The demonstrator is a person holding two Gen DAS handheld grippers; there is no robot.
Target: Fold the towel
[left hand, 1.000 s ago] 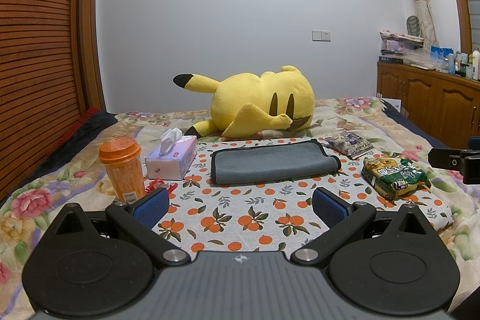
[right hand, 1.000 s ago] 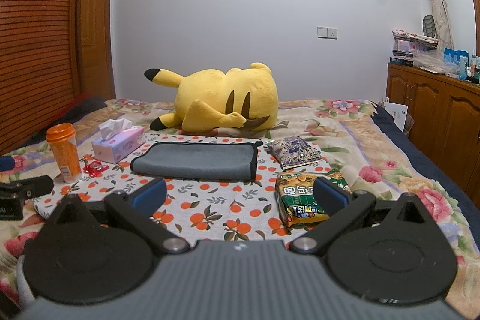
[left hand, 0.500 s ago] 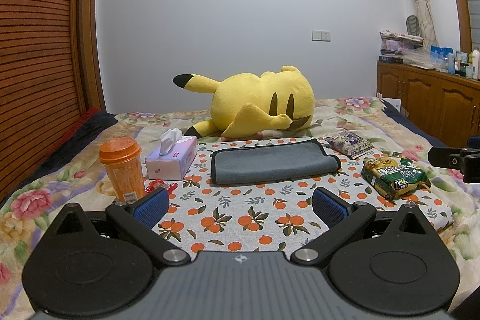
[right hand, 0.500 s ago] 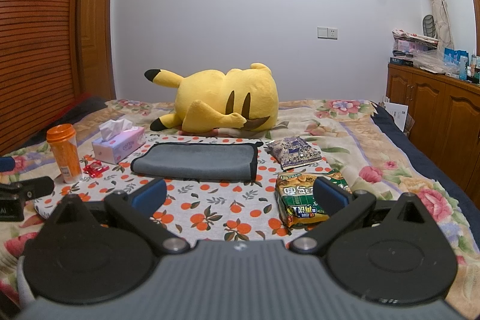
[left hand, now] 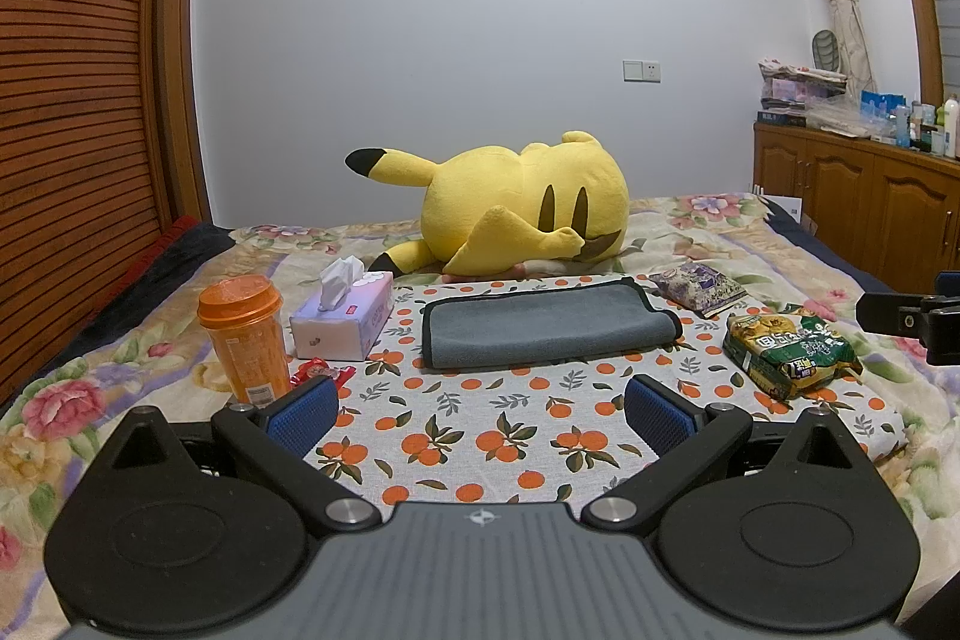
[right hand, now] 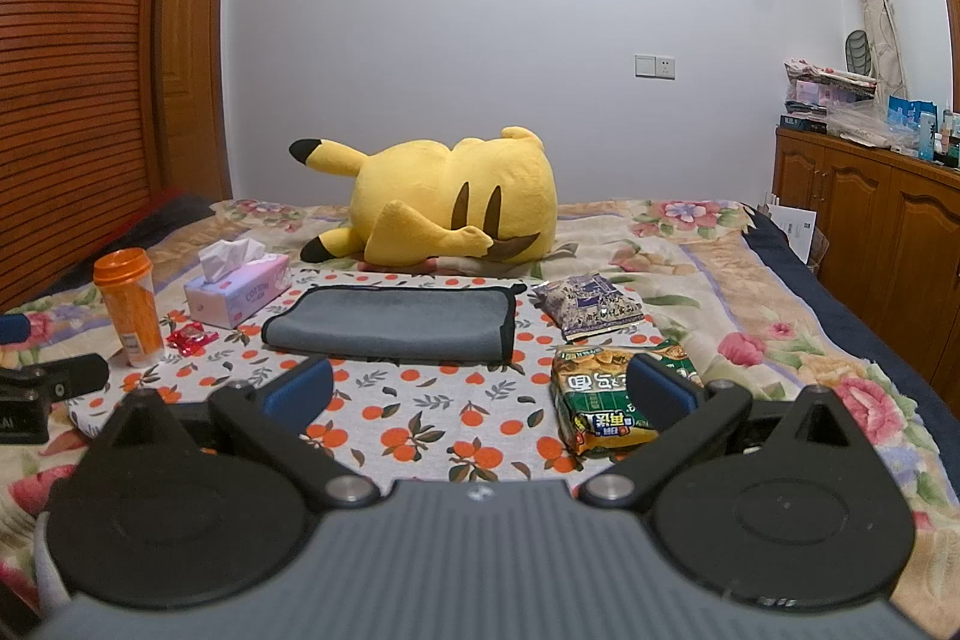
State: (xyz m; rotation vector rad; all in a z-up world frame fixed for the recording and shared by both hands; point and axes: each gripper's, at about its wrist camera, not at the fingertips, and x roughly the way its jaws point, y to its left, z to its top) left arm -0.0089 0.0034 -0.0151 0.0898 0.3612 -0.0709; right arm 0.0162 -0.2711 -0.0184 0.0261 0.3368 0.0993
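A grey towel (left hand: 543,328) with a dark border lies folded flat on the orange-print cloth (left hand: 480,430) on the bed; it also shows in the right wrist view (right hand: 393,322). My left gripper (left hand: 480,409) is open and empty, held above the cloth in front of the towel. My right gripper (right hand: 480,391) is open and empty, in front of the towel and a little to its right. Neither touches the towel.
An orange cup (left hand: 243,337), a tissue box (left hand: 342,319) and a red candy wrapper (left hand: 318,373) lie left of the towel. A purple packet (left hand: 699,283) and a green noodle packet (left hand: 789,355) lie right. A yellow plush toy (left hand: 522,205) lies behind. Wooden cabinets (right hand: 870,232) stand right.
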